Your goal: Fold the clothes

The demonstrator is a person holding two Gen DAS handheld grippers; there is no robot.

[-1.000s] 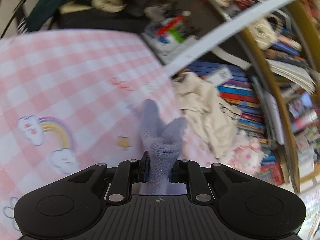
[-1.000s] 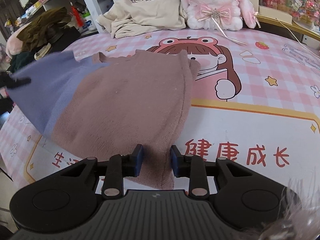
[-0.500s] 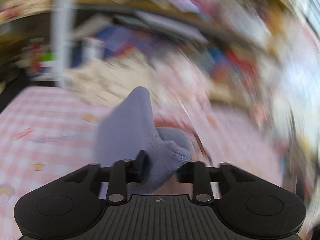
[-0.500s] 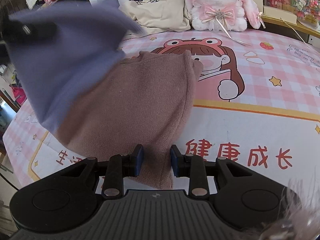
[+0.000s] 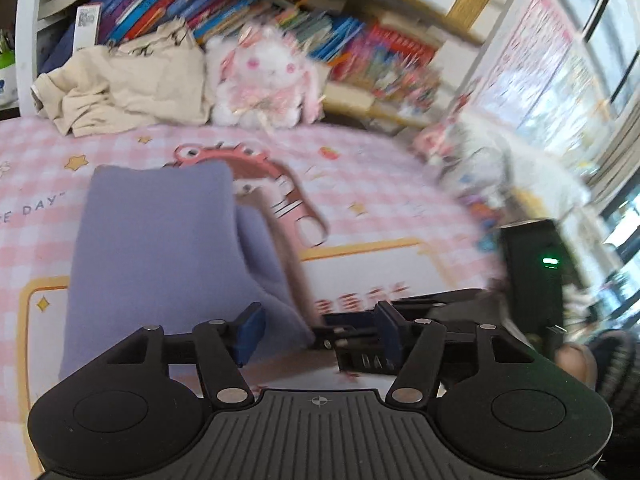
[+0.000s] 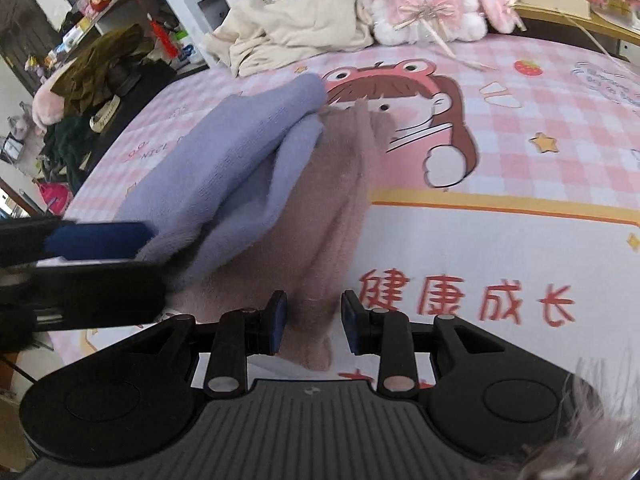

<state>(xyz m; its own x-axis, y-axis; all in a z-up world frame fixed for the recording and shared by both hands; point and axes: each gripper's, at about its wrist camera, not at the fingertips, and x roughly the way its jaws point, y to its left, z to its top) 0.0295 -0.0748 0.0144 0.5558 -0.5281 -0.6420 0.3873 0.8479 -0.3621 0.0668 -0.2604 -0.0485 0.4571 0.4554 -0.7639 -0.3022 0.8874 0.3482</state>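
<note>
A knitted garment lies on the pink cartoon tablecloth [image 6: 500, 216], with a lilac part [image 6: 224, 168] folded over a mauve-brown part [image 6: 340, 200]. In the left wrist view the lilac part [image 5: 160, 240] lies flat ahead, with a strip of the mauve-brown part [image 5: 286, 248] at its right edge. My left gripper [image 5: 318, 338] is open and empty just above the garment's near edge; it also shows at the left of the right wrist view [image 6: 92, 248]. My right gripper [image 6: 314, 322] is shut on the mauve-brown hem.
A beige crumpled garment [image 6: 292, 24] and a white-and-pink plush rabbit [image 6: 424, 0] lie at the table's far edge, before bookshelves [image 5: 280, 12]. Dark clothes [image 6: 104, 68] are piled off the left side. The right gripper's body [image 5: 532, 280] is close at the right.
My left gripper carried the lilac part up and over onto the mauve-brown part, then opened and let it go. My right gripper kept its hold and stayed in place.
</note>
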